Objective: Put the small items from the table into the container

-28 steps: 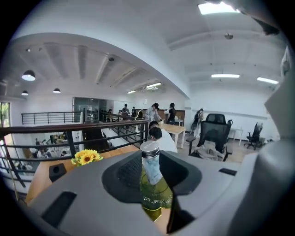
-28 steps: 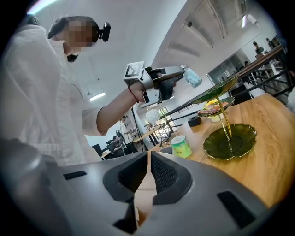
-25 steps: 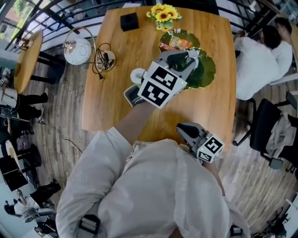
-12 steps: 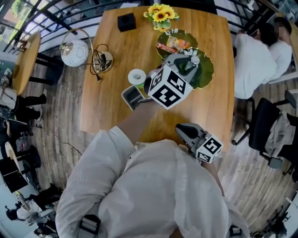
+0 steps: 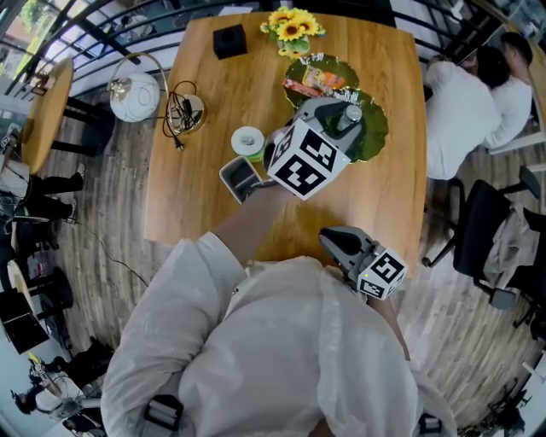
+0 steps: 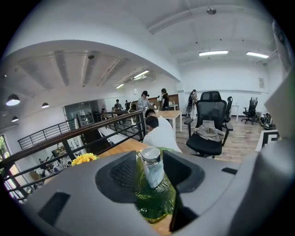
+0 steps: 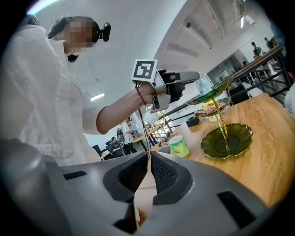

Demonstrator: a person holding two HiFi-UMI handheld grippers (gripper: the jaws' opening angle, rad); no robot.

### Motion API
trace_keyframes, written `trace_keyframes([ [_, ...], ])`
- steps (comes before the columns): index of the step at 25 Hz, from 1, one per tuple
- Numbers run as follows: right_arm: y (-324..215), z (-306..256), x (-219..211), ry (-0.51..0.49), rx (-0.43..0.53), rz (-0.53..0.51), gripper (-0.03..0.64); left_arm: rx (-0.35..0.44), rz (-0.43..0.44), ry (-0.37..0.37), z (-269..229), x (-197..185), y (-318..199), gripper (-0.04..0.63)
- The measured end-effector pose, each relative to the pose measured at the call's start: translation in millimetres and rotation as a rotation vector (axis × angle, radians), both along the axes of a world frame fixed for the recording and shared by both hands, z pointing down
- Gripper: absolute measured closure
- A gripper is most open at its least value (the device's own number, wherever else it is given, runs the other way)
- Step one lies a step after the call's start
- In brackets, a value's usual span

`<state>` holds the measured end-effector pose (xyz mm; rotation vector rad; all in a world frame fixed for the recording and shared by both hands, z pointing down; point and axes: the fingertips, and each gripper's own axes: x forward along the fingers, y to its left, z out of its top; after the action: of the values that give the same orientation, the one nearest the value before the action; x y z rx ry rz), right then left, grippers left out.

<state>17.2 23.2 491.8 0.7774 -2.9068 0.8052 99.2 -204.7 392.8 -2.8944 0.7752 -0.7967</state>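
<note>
The left hand-held gripper (image 5: pixel 343 118) is held over a green glass dish (image 5: pixel 375 141) of a tiered stand. Its jaws are opening, and a small jar (image 6: pixel 152 168) with a silver lid is seen between them, standing on the dish with the pads just clear of it. Snack packets (image 5: pixel 320 81) are seen on another green tier beside it. A green-and-white tub (image 5: pixel 248 139) and a grey tray (image 5: pixel 241 177) are set near the wrist on the wooden counter (image 5: pixel 205 205). Sunflowers (image 5: pixel 293 26), a black box (image 5: pixel 230 40) and coiled cables (image 5: pixel 183 111) are placed farther off. The right hand-held gripper (image 5: pixel 331 239) is kept at the near edge, its jaws closed together on nothing.
</note>
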Motion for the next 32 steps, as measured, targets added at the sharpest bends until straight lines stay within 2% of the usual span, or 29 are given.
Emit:
trace_keyframes([
  [6, 2.2, -0.9, 0.8, -0.001, 0.005, -0.008, 0.601, 0.001, -0.011, 0.028, -8.2, -1.3, 3.2, 0.397],
  [12, 2.7, -2.9, 2.1, -0.002, 0.009, -0.026, 0.601, 0.023, -0.034, 0.088, -30.8, -5.5, 8.0, 0.394],
  [22, 4.6, -4.7, -5.5, 0.007, 0.02, -0.054, 0.601, 0.047, -0.085, 0.236, -61.2, -44.6, 28.0, 0.396],
  [28, 5.2, -6.2, -6.9, 0.016, 0.025, -0.055, 0.601, 0.057, -0.083, 0.333, -73.1, -71.0, 55.7, 0.399],
  [32, 3.7, -6.4, -12.0, 0.022, 0.033, -0.056, 0.601, 0.05, -0.056, 0.405, -67.5, -91.2, 77.3, 0.43],
])
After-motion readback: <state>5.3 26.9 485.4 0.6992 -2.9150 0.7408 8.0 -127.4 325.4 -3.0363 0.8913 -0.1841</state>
